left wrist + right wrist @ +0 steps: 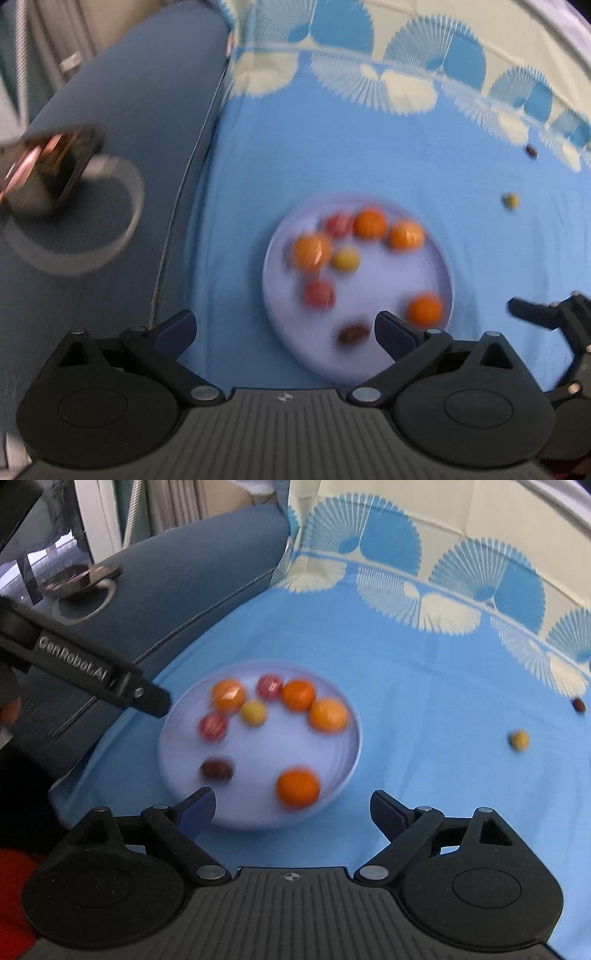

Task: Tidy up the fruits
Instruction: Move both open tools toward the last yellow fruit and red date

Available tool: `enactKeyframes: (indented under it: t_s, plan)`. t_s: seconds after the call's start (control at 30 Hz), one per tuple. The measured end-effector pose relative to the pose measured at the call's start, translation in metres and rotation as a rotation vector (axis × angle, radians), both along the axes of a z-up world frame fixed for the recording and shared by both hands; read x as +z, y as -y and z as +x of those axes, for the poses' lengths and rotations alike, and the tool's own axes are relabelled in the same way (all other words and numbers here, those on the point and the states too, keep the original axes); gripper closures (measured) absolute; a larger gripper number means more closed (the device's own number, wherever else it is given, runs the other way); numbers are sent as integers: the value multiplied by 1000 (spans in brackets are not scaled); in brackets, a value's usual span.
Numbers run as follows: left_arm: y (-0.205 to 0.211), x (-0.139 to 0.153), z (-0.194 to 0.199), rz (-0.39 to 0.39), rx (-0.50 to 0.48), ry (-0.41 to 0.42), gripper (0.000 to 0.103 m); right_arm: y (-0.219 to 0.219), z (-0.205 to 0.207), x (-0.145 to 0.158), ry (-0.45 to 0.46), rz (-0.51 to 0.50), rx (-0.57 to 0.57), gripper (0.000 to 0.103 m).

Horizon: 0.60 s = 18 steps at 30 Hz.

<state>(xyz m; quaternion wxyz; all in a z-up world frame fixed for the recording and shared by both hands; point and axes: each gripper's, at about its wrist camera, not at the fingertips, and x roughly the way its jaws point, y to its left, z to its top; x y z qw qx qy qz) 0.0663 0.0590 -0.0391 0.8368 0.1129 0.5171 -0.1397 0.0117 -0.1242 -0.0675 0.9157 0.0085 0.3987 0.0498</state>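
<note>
A pale round plate (376, 280) (258, 753) lies on a blue cloth and holds several oranges (369, 223) (298, 788), two red fruits (318, 293) (212, 726), a yellow fruit (345, 258) (253, 712) and a dark brown fruit (352, 334) (217, 769). Out on the cloth to the right lie a small yellow fruit (511, 201) (519, 739) and a dark fruit (531, 150) (578, 704). My left gripper (286, 328) hangs open over the plate's near left rim, nothing in it. My right gripper (293, 806) is open above the plate's near edge, also without anything.
A dark blue upholstered surface (147, 129) borders the cloth on the left, with a grey ring (74, 221) (85, 605) and a shiny dark object (48, 166) (79, 578) on it. The cloth's fan-patterned border (406, 88) runs along the far side. Both views are blurred.
</note>
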Motion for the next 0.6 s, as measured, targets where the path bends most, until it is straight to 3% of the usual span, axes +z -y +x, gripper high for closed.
enactKeyframes:
  t_s: [0.1, 0.2, 0.43, 0.6]
  plan:
    - [-10, -3, -26, 33, 7, -31, 0, -12, -28, 5, -36, 0, 17, 9]
    - [-18, 1, -44, 7, 12, -49, 0, -23, -50, 10, -25, -14, 23, 8]
    - [-21, 27, -85, -26, -23, 35, 0, -32, -84, 34, 65, -80, 8, 4]
    - [-23, 36, -102, -34, -15, 50, 0, -36, -103, 43, 107, -96, -2, 2]
